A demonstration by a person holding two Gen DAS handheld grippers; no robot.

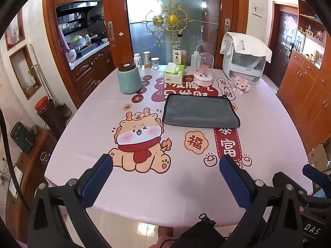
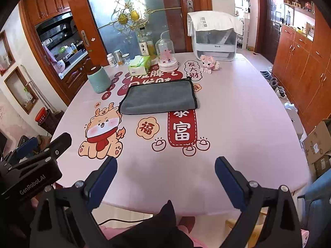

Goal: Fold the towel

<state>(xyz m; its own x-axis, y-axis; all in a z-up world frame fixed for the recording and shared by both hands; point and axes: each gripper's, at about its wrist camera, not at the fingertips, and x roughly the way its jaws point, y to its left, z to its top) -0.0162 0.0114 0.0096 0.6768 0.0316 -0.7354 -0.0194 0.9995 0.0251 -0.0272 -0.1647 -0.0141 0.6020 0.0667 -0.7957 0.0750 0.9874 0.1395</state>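
A grey towel [image 1: 199, 111] with dark trim lies folded flat in the middle of the pink printed tablecloth [image 1: 165, 186]; it also shows in the right wrist view [image 2: 160, 97]. My left gripper [image 1: 165, 161] is open and empty, held above the table's near edge, well short of the towel. My right gripper [image 2: 165, 161] is open and empty too, above the near edge to the right. The right gripper's body shows at the right edge of the left wrist view, and the left gripper's body at the left of the right wrist view.
Behind the towel stand a green canister [image 1: 129, 78], a tissue pack [image 1: 173, 73], a glass dome ornament [image 1: 203, 70], a bottle [image 1: 179, 50], small jars [image 1: 146, 59], a pink plush toy [image 1: 242, 84] and a white appliance [image 1: 244, 62]. Cardboard boxes [image 2: 318, 144] sit on the floor at right.
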